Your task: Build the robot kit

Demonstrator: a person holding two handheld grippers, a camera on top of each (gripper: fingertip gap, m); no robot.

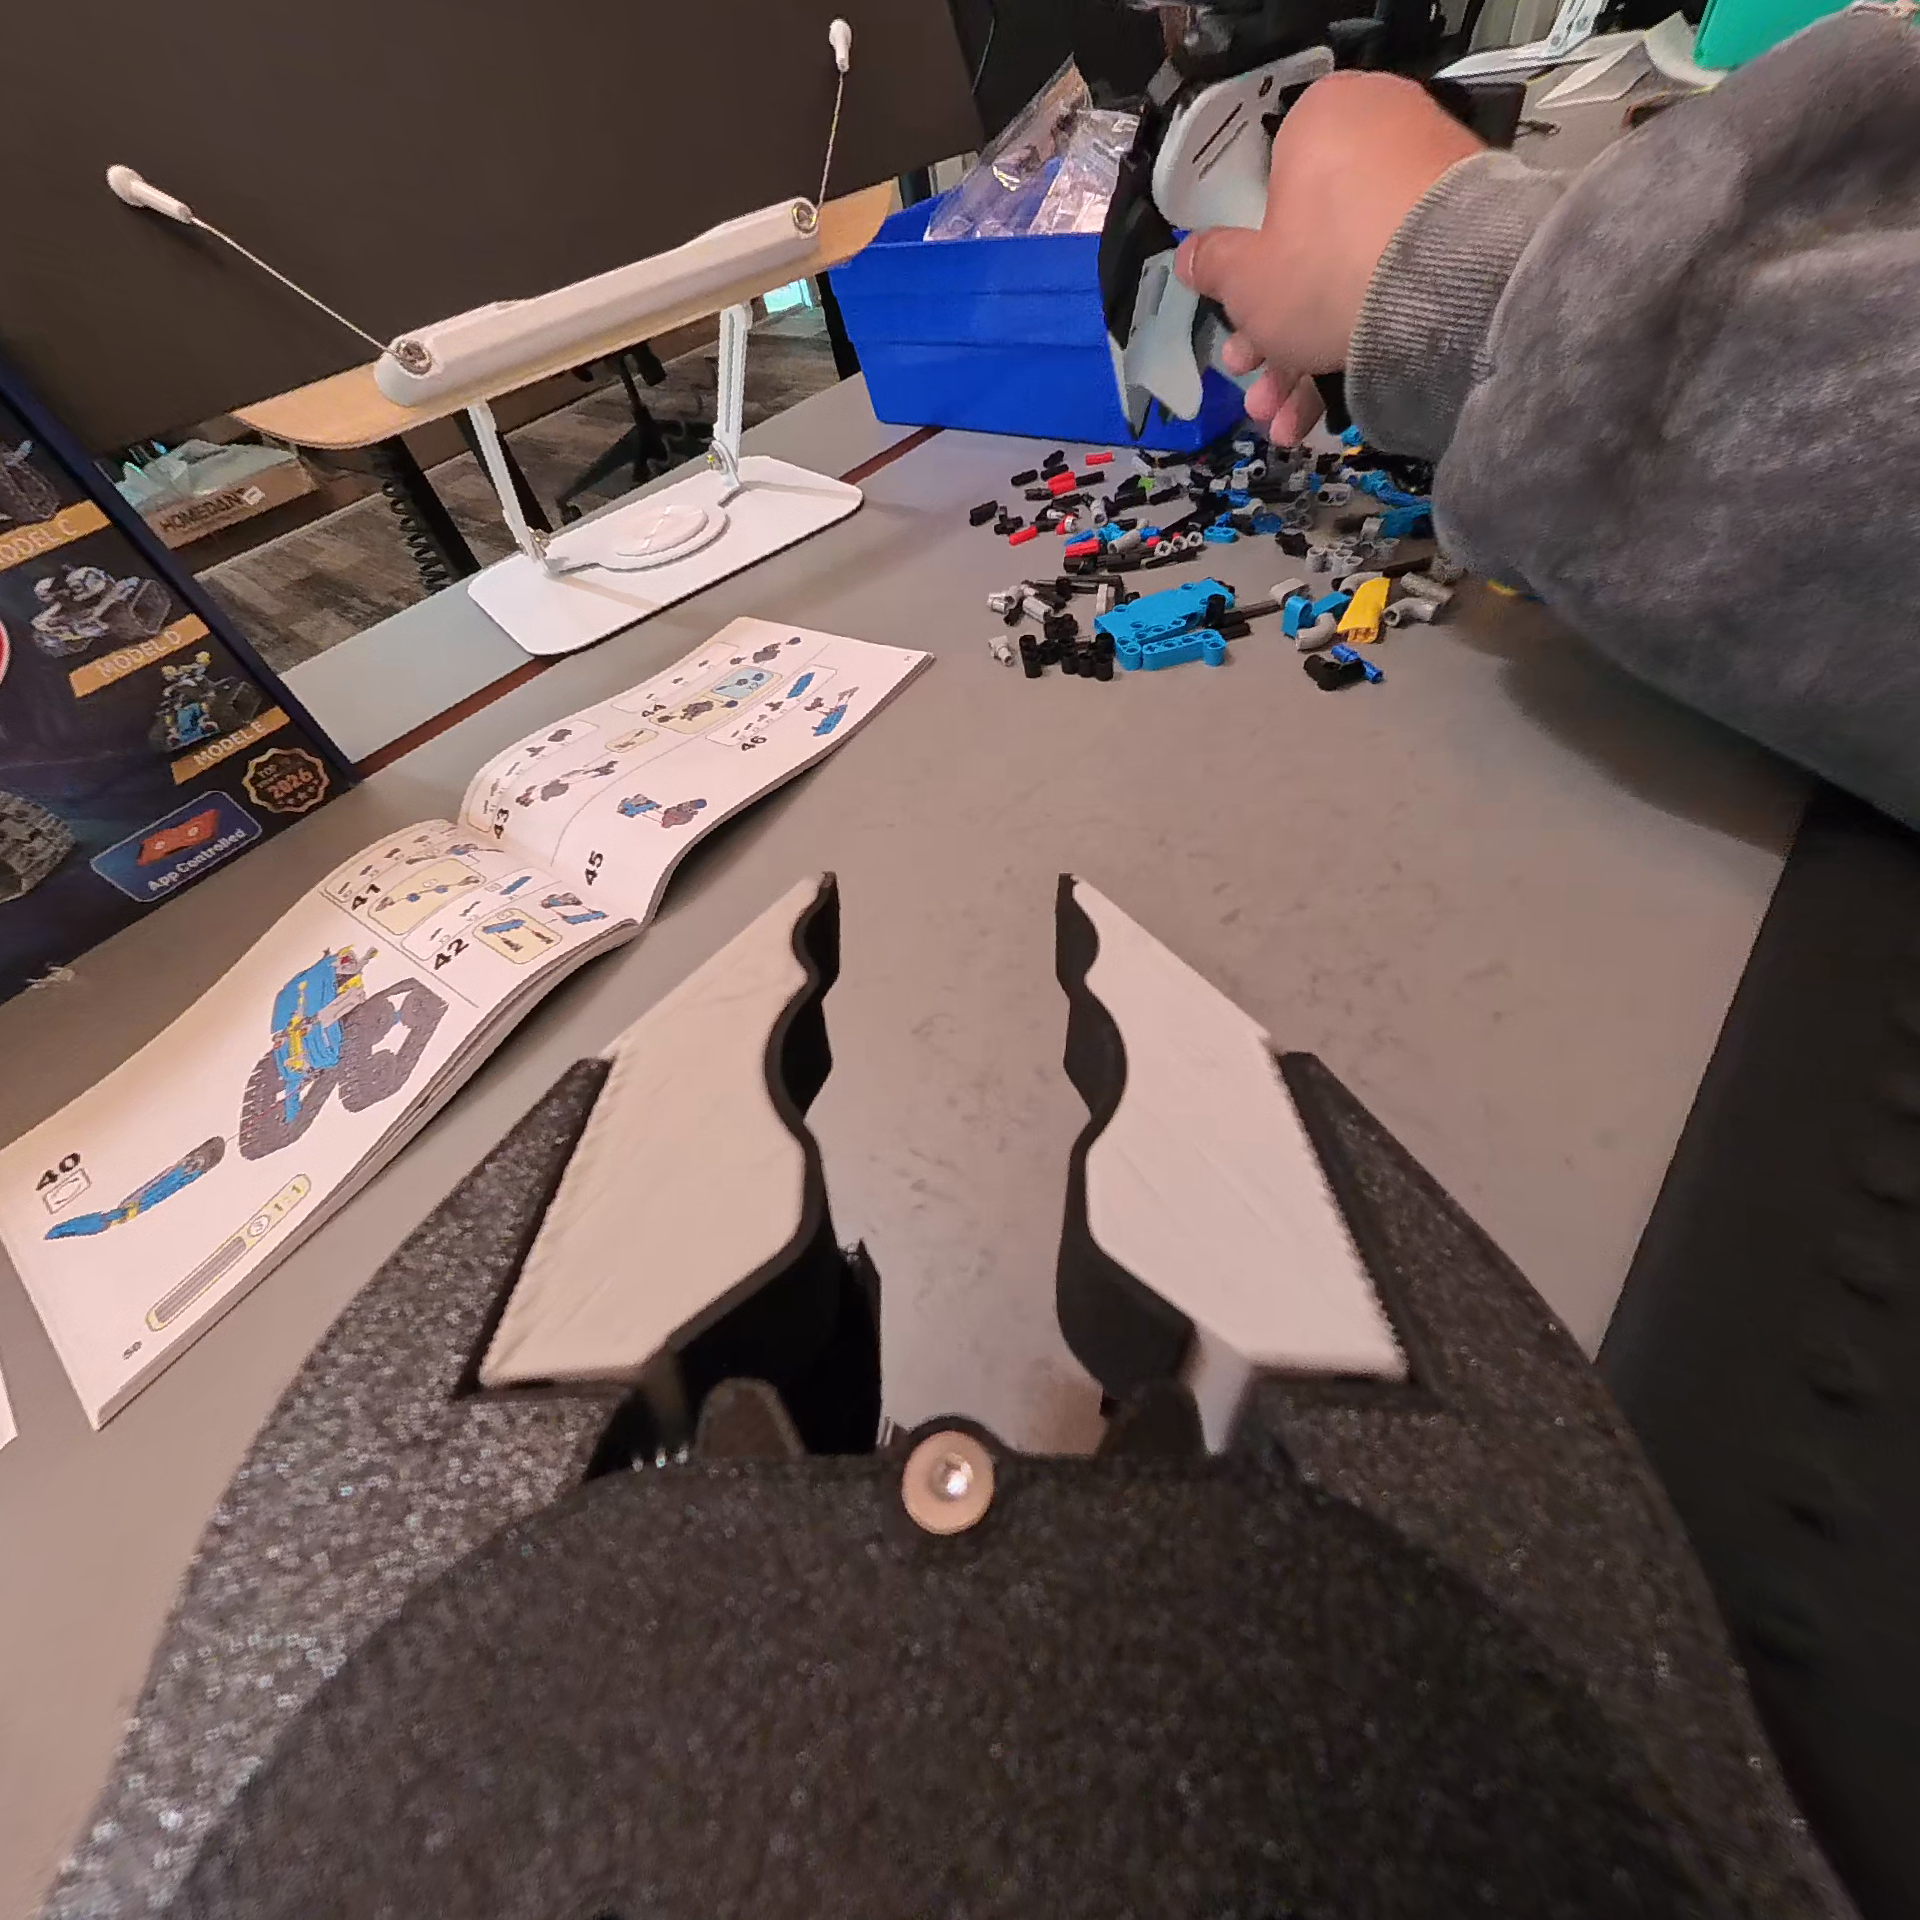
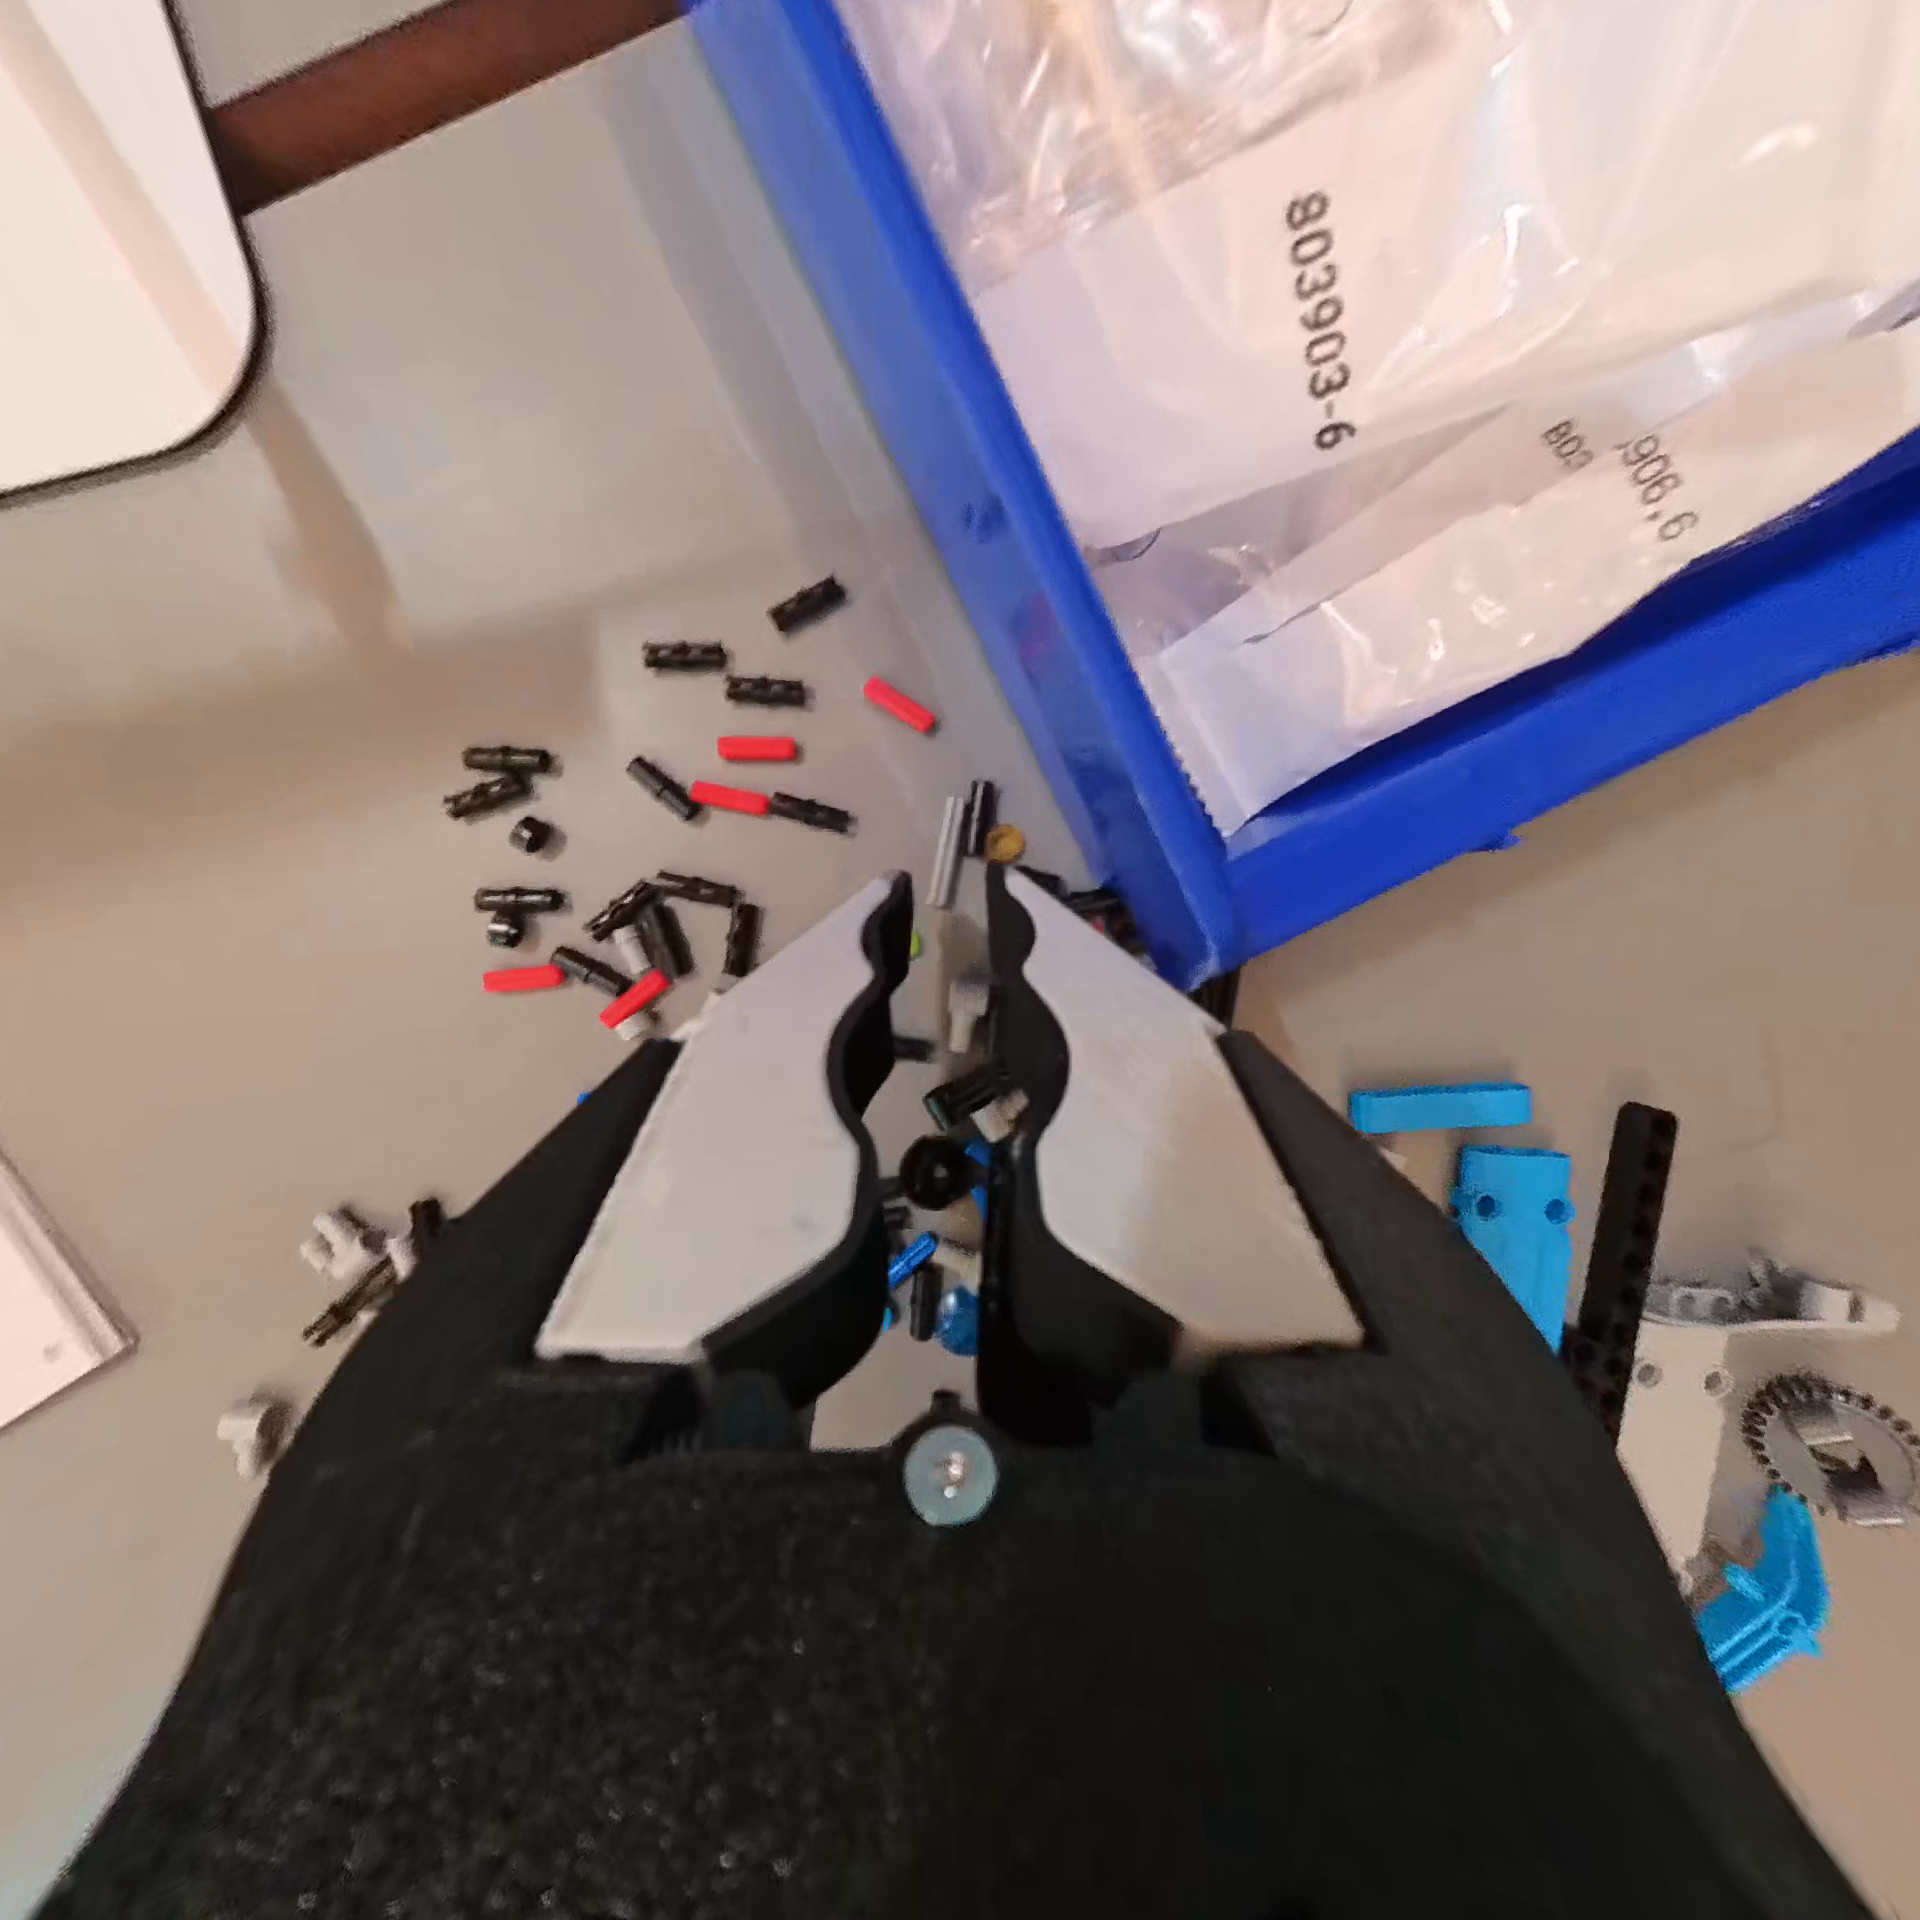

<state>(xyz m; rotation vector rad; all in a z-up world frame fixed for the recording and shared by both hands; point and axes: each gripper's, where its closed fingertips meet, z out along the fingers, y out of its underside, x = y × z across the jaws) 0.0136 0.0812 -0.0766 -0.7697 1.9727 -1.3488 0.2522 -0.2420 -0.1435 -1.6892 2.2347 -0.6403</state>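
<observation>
My left gripper (image 1: 945,883) is open and empty, held over bare grey table (image 1: 1299,935). An open instruction booklet (image 1: 416,956) lies to its left. My right gripper (image 2: 948,881) has its jaws a narrow gap apart and nothing visibly clamped. It hangs over a scatter of small building parts (image 2: 935,1143) beside a blue bin (image 2: 1039,520). A grey pin (image 2: 948,857) lies just past its tips, with red pins (image 2: 755,748) and black pins (image 2: 681,657) to the left. In the left wrist view a hand holds the right gripper (image 1: 1164,395) over the parts pile (image 1: 1195,540).
The blue bin (image 1: 977,312) holds clear plastic bags (image 2: 1351,312). A white stand (image 1: 644,551) stands behind the booklet, and a printed box (image 1: 125,727) is at far left. Blue beams (image 2: 1439,1107) and a grey gear assembly (image 2: 1829,1444) lie right of my right gripper. A grey sleeve (image 1: 1662,416) crosses the right side. One gripper's finger ends stand about 40 cm off the other's. To reach the grey gear assembly (image 2: 1829,1444) in a straight line is about 20 cm for my right fingers, about 45 cm for my left.
</observation>
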